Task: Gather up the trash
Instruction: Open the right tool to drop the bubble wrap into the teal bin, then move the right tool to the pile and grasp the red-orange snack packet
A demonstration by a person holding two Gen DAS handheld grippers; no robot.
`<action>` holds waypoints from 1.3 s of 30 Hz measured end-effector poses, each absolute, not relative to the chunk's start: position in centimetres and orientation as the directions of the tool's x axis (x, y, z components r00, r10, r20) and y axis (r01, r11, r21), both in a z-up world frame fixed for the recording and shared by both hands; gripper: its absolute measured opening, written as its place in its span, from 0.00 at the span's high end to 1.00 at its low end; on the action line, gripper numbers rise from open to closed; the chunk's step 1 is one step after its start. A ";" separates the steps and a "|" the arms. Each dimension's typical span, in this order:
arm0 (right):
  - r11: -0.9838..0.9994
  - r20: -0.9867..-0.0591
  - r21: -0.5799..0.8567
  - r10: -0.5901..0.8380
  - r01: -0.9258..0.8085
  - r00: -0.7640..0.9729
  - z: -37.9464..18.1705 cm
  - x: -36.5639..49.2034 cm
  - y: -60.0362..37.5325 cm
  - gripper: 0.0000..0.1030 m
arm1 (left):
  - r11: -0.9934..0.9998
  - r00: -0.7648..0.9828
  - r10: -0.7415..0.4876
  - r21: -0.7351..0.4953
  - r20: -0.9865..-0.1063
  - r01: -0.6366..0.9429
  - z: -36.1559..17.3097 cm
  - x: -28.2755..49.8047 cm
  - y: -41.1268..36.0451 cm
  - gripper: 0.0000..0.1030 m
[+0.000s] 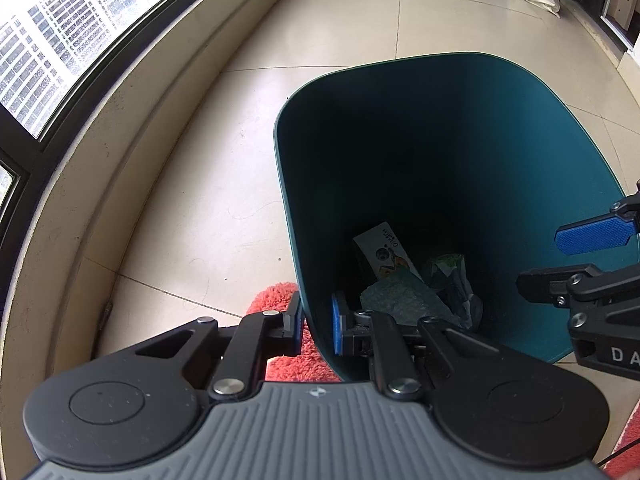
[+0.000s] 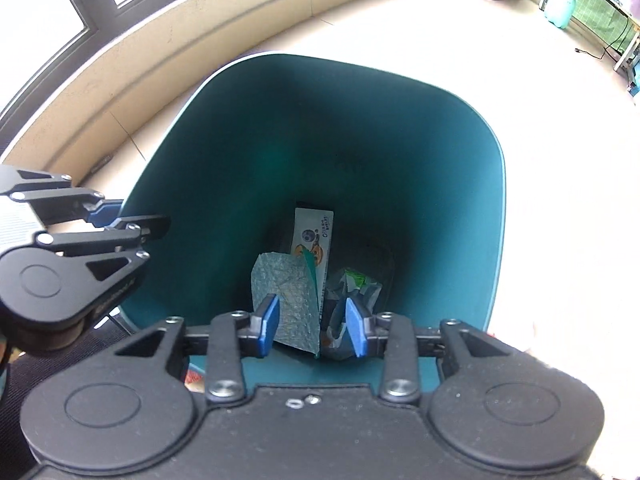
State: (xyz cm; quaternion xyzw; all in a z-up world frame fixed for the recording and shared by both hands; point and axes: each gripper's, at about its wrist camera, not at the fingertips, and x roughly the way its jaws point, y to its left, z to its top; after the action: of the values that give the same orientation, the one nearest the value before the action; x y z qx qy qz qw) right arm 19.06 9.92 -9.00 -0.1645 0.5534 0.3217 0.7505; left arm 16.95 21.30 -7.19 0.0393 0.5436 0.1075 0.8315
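While left fingers (image 1: 316,326) pinch bin rim (image 1: 304,312), wrappers (image 2: 296,292) below right fingers (image 2: 312,326)

The right gripper (image 2: 312,326) hangs over the near rim of a teal trash bin (image 2: 460,184), its blue pads apart with nothing pressed between them. On the bin's floor lie a white printed wrapper (image 2: 314,232) toward the far wall, a teal crinkled sheet (image 2: 286,296) nearer, and a crumpled green-and-white wrapper (image 2: 354,284) to the right. The left gripper (image 2: 120,216) pinches the bin's left rim, beside a curved beige window ledge (image 2: 180,28)
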 end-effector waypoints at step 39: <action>0.958 -0.993 0.114 0.118 -0.262 -0.001 -30.0 19.0 -19.0 0.11 | 0.960 0.361 0.277 0.236 -0.890 -0.154 -7.2 17.4 20.1 0.87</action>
State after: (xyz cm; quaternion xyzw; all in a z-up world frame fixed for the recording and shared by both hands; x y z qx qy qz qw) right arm 19.04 -18.95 -30.01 -0.0518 0.6946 0.1345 0.7048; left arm 17.43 20.06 -7.19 0.0559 0.5497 0.1307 0.8232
